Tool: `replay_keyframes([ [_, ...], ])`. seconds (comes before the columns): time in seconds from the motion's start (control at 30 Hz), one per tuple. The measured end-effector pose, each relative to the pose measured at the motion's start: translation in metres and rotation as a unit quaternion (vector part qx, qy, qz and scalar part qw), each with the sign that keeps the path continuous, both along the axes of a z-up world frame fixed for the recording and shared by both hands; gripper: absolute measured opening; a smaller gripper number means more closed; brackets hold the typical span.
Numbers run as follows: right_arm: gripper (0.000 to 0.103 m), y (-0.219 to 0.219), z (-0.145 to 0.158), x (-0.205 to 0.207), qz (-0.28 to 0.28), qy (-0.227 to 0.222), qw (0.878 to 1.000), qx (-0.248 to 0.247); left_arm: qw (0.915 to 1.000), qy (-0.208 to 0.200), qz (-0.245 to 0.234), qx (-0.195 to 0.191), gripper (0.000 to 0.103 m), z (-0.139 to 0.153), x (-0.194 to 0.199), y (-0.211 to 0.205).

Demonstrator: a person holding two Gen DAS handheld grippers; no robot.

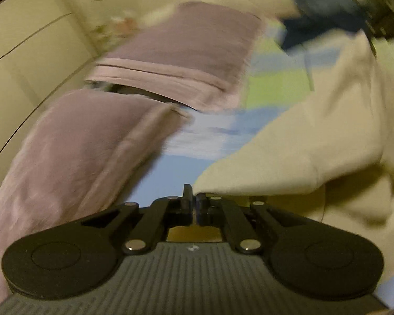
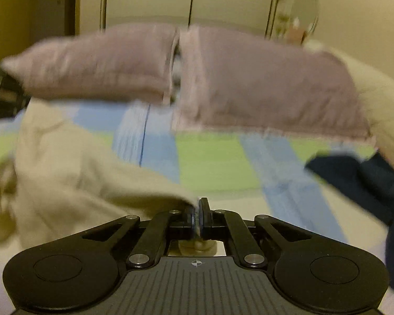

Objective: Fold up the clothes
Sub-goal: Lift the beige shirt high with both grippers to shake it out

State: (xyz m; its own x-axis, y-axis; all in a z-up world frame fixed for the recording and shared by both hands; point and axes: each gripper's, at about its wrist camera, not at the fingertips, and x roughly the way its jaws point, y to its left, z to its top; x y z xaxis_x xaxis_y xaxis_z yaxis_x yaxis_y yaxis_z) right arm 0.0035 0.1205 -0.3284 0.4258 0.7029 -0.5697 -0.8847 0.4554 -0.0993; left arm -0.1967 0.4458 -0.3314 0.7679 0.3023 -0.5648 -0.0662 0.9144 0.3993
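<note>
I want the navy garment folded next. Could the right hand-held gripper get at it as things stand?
Probably not yet: the right hand-held gripper is shut on the cream garment. The navy garment lies uncovered to its right, so the way looks free once it lets go.

Motion blur smears both views. The soft cream fabric garment [image 1: 315,131] runs off the right edge of the left wrist view. A crumpled dark navy cloth [image 2: 359,183], cut by the right wrist view's edge, is too blurred to identify.
</note>
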Motion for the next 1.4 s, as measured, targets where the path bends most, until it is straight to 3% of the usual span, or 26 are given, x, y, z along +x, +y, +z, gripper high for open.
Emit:
replay_keyframes([
  [0.1,0.001,0.007,0.049,-0.003,0.001,-0.043,0.997,0.059,0.9951,-0.072,0.062,-0.027,0.002,0.055,-0.027,0.006],
  [0.3,0.001,0.011,0.173,-0.023,0.030,-0.149,0.972,0.182,0.9691,-0.207,0.129,-0.036,0.002,0.194,-0.094,-0.004],
  [0.43,0.001,-0.003,0.252,-0.047,0.056,-0.199,0.948,0.241,0.9594,-0.247,0.137,-0.006,0.002,0.268,-0.130,-0.040],
  [0.53,0.001,-0.021,0.296,-0.064,0.062,-0.214,0.936,0.271,0.9566,-0.256,0.139,0.012,0.002,0.303,-0.157,-0.075],
  [0.67,0.001,-0.055,0.331,-0.088,0.068,-0.212,0.935,0.277,0.9539,-0.260,0.148,0.014,0.002,0.321,-0.186,-0.122],
  [0.9,0.001,-0.112,0.347,-0.125,0.080,-0.206,0.944,0.247,0.9406,-0.279,0.187,-0.050,0.002,0.316,-0.239,-0.203],
  [1.1,0.001,-0.118,0.367,-0.135,0.119,-0.234,0.939,0.224,0.9287,-0.282,0.225,-0.084,0.002,0.336,-0.276,-0.233],
  [1.23,0.001,-0.082,0.373,-0.122,0.147,-0.225,0.939,0.213,0.9217,-0.278,0.248,-0.108,0.002,0.346,-0.276,-0.210],
  [1.33,0.001,-0.028,0.354,-0.105,0.165,-0.203,0.949,0.174,0.9178,-0.253,0.275,-0.133,0.002,0.330,-0.258,-0.167],
  [1.4,0.001,0.022,0.323,-0.089,0.174,-0.169,0.962,0.123,0.9119,-0.222,0.302,-0.167,0.002,0.298,-0.238,-0.122],
])
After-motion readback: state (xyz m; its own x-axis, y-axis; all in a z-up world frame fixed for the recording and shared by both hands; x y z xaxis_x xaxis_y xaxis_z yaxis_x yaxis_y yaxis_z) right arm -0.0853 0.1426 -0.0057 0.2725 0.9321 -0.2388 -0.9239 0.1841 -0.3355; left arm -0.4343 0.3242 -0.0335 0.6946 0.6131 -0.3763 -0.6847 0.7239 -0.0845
